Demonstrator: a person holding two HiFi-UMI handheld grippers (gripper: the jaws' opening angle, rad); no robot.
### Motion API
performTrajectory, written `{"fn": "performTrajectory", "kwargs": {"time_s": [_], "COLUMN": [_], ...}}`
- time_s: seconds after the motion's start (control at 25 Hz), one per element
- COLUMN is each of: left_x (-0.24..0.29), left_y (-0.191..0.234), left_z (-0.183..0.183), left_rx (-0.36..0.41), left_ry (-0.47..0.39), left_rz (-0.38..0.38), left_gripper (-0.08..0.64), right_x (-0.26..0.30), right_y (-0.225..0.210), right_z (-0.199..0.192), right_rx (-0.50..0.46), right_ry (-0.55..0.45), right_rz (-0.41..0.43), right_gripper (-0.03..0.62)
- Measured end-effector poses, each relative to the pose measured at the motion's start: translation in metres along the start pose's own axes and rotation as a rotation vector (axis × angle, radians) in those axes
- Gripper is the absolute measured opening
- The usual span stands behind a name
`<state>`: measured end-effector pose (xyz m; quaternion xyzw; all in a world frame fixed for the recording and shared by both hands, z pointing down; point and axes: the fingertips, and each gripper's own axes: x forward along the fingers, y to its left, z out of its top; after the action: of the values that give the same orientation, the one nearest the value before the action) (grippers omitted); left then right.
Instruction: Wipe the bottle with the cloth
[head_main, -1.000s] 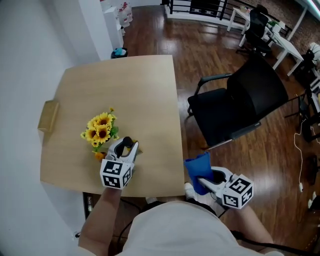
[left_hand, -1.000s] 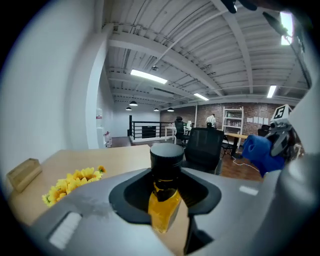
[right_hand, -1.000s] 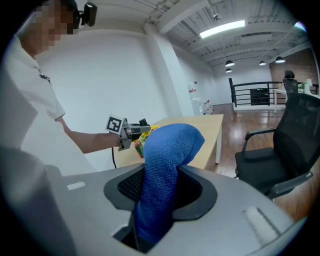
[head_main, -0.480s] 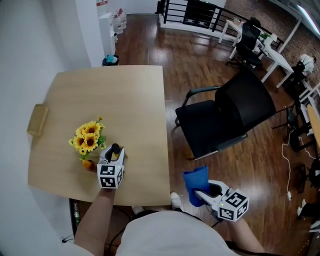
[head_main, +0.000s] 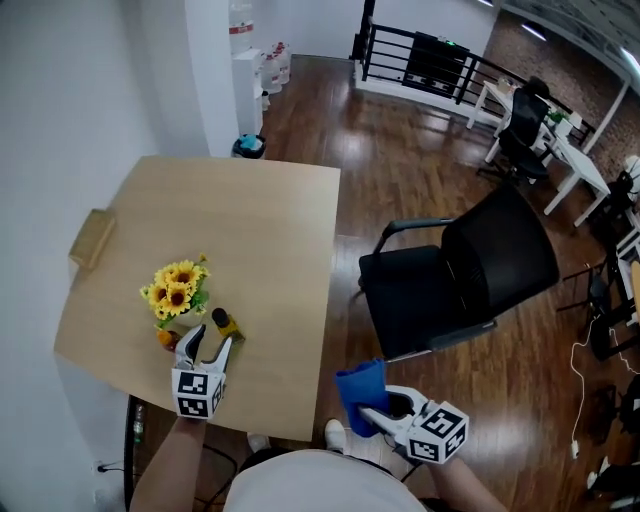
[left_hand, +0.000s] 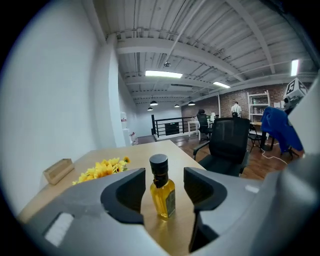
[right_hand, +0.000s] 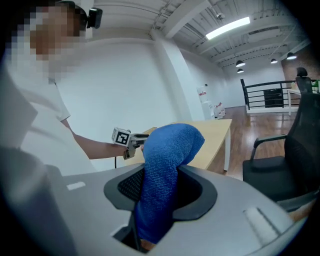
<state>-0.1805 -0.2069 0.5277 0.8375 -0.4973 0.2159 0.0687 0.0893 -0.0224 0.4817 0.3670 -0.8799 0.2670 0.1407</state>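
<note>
With the left gripper (head_main: 207, 346) jaws apart just short of the upright bottle (left_hand: 162, 190) near the table (head_main: 270, 230) front edge and the right gripper (head_main: 372, 415) clamped on the blue cloth (right_hand: 167, 150), an off-centre approach may topple the bottle.

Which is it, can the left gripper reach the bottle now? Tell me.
Probably yes. The left gripper is open, the bottle stands upright just beyond the gap between its jaws, and nothing lies between them.
</note>
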Motion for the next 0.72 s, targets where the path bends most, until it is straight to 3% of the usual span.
{"fn": "performTrajectory", "kwargs": {"time_s": [0.16,0.36,0.56,0.72], "left_x": [-0.052,-0.122,-0.181,-0.214], "left_y": [-0.02,-0.075,-0.138,-0.173], "left_z": [-0.004,-0.017,-0.034,-0.031], "left_rx": [-0.062,-0.146,-0.173,-0.211], "left_ry": [-0.007,0.007,0.087,0.054], "left_rz": [0.07,0.108,0.051,-0.003], "left_gripper": [0.253,0.252,0.198,0.198], "right_x": [0.001,0.003,0.004,-0.003], "right_y": [-0.022,-0.044,-0.053,-0.029], "right_z": [0.0,-0.011,-0.005,0.002], "right_rx": [-0.049,-0.123,-0.163,-0.207], "right_ry": [0.006,0.074,0.091,0.065], "right_rz": [0.093,0.215,0.275,0.306], "right_gripper": [0.153,0.153,0.153,0.153]}}
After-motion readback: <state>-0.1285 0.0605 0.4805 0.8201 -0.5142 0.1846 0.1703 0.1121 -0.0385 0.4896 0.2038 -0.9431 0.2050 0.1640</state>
